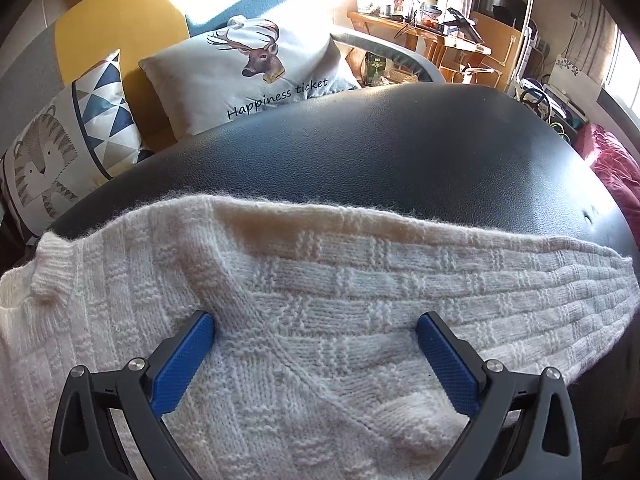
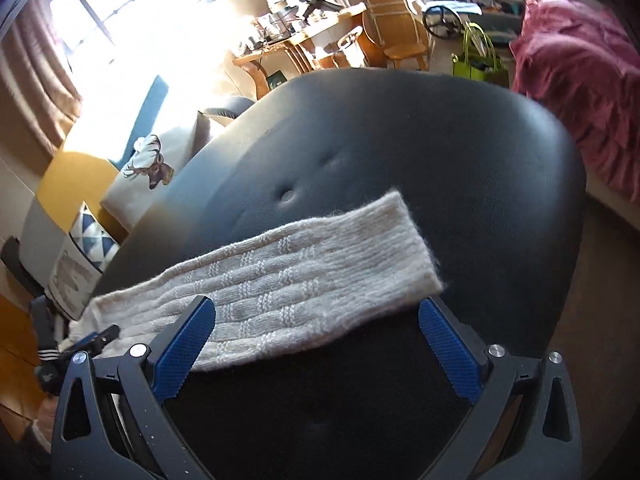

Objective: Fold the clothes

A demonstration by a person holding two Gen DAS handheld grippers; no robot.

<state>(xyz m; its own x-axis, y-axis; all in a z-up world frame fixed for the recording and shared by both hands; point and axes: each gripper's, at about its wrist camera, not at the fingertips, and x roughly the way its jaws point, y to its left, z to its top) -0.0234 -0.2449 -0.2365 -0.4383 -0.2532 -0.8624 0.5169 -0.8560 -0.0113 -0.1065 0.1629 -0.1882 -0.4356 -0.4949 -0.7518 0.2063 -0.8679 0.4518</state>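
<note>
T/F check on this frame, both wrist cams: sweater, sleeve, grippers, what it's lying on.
1. The white knit sweater lies on a black padded surface. True.
2. The left gripper is shut on the knit. False: its jaws stand wide apart over the fabric, holding nothing.
3. The sleeve is stretched out flat across the black surface. True.
4. The right gripper is open, its fingers at either side of the sleeve's cuff end. True.
5. The deer cushion sits on top of the sweater. False: it rests behind the black surface, apart from the knit.
</note>
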